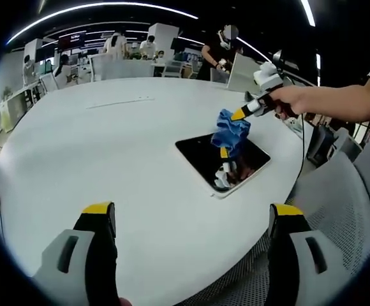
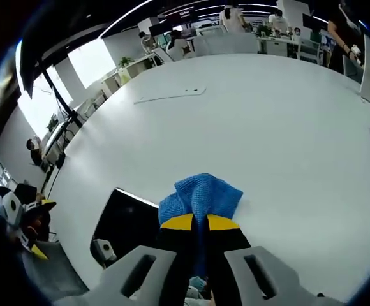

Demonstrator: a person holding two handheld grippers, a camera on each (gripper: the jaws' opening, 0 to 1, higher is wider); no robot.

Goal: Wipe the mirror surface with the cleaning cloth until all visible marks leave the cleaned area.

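Observation:
A flat rectangular mirror [image 1: 201, 156] with a white rim lies on the white table [image 1: 108, 153]. My right gripper [image 1: 236, 115] comes in from the right in a person's hand, shut on a blue cleaning cloth [image 1: 231, 131] that hangs onto the mirror's far right part. In the right gripper view the yellow-tipped jaws [image 2: 199, 222] pinch the blue cloth [image 2: 201, 194], with the dark mirror [image 2: 127, 223] to their left. My left gripper [image 1: 191, 213] stands open above the table's near edge, apart from the mirror, with nothing between its fingers.
The big white table [image 2: 268, 127] is oval. A thin white strip [image 2: 169, 95] lies far across it. Grey mesh chairs [image 1: 338, 204] stand at the near right edge. People and desks fill the office behind.

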